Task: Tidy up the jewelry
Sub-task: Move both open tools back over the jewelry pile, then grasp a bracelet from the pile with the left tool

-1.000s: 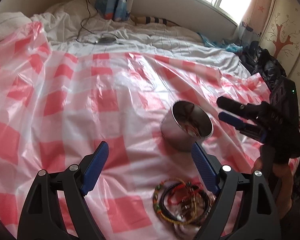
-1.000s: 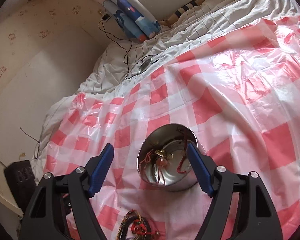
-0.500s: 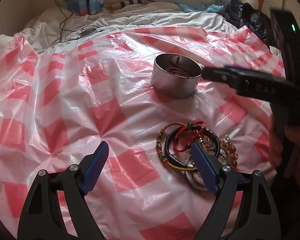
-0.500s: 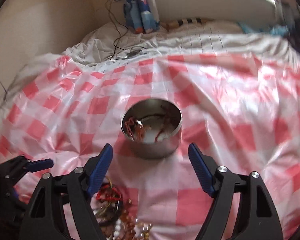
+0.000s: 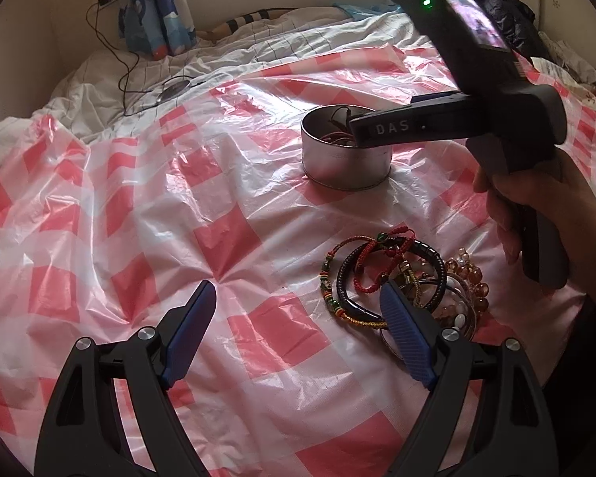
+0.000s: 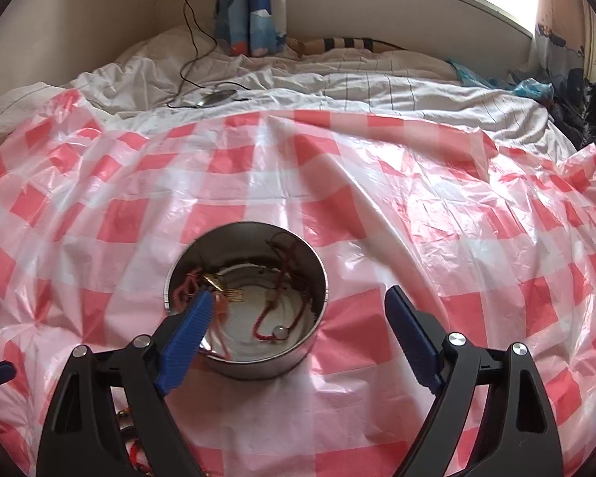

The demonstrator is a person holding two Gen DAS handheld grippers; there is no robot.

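A round metal tin [image 5: 345, 161] [image 6: 247, 302] stands on the red-and-white checked plastic sheet [image 5: 139, 206] and holds red cord bracelets and a gold piece. A pile of bracelets [image 5: 397, 282], woven, black and beaded, lies on the sheet in front of the tin. My left gripper [image 5: 298, 298] is open and empty, low over the sheet, its right finger at the pile's near edge. My right gripper [image 6: 298, 298] is open and empty, just above the tin's near rim; it also shows in the left wrist view [image 5: 381, 123], held over the tin.
The sheet covers a bed with rumpled white bedding [image 6: 337, 83] behind it. A black cable and a small round device [image 6: 216, 97] lie on the bedding. Dark clothes [image 5: 512, 12] are heaped at the right. A wall and window ledge run along the back.
My left gripper has pulled back and tilted up, so the tin and pile sit farther ahead. My right gripper has moved closer over the tin. Both stayed open.
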